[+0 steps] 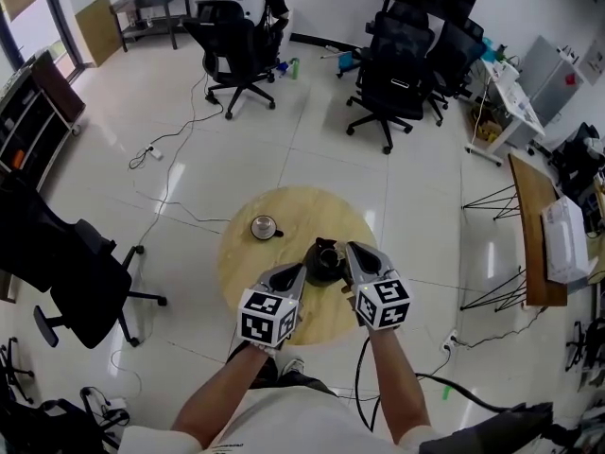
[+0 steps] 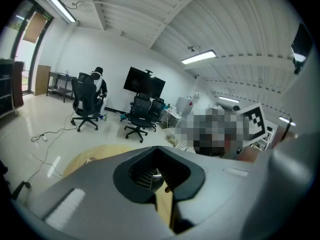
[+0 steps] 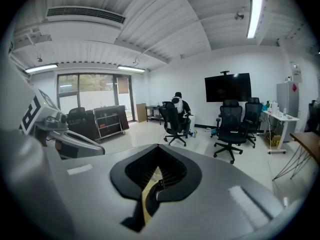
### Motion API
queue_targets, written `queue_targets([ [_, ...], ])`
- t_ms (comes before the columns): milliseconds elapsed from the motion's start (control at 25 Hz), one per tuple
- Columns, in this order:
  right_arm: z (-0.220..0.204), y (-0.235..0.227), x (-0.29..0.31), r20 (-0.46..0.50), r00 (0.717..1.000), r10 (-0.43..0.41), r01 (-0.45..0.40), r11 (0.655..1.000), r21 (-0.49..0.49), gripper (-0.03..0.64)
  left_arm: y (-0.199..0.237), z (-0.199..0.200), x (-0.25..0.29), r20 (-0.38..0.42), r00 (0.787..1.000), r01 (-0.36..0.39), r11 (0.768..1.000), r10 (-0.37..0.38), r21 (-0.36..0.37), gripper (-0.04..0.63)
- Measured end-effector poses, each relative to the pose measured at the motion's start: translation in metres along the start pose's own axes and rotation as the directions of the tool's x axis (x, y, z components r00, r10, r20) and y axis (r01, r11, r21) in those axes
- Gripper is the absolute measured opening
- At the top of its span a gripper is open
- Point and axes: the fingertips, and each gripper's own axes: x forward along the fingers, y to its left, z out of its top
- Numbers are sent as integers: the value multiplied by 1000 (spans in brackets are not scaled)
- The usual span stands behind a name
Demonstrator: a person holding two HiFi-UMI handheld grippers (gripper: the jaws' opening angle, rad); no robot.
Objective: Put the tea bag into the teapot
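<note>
Teapot (image 1: 325, 260) sits dark and squat on the near half of the round wooden table (image 1: 284, 206), and both grippers are right on it. The left gripper (image 1: 295, 274) noses in at its left flank and the right gripper (image 1: 353, 256) at its right, so the pot stands between the two tips. Each gripper's own view shows the same thing: the fingers are drawn together with only a thin slit between them, and nothing pale or papery is pinched there. Through the slits there is just wood grain, plus a dark curve on the right side that may be the pot.

And the tea bag? No view shows it. A small round cup (image 1: 265, 227) with a shiny rim stands apart on the table, behind and to the left of the pot. It is too small to tell what is inside, so the bag could be in there.

When the bag does turn up, it should be almost weightless, limp and easy to tear. A light pinch at the top fold or on the tag looks like the safe hold, because a hard squeeze on the belly could split the paper. It will swing under the fingers, so it would need to be lowered slowly into the pot. The head view cannot settle whether the pot's mouth is open.
</note>
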Motion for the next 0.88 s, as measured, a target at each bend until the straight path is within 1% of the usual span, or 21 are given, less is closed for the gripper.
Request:
queue_targets([
  [200,-27,-7,18,-55,998,-26,25,1000,-18,0,7,-15,5,-21,1000,1,999,-2,-39,12],
  [440,-61,-15,36,-114,993,-45,45,999,0,2,7,-35,8,-42,999,9,997,-12,-77,12],
  [640,-83,-17,49,-159,986,-58,56,998,-12,2,3,-48,9,-59,998,17,996,-22,-88,12],
  [880,-99,-18,60,-194,979,-67,67,998,-9,2,9,-57,6,-73,997,3,995,-10,-101,12],
])
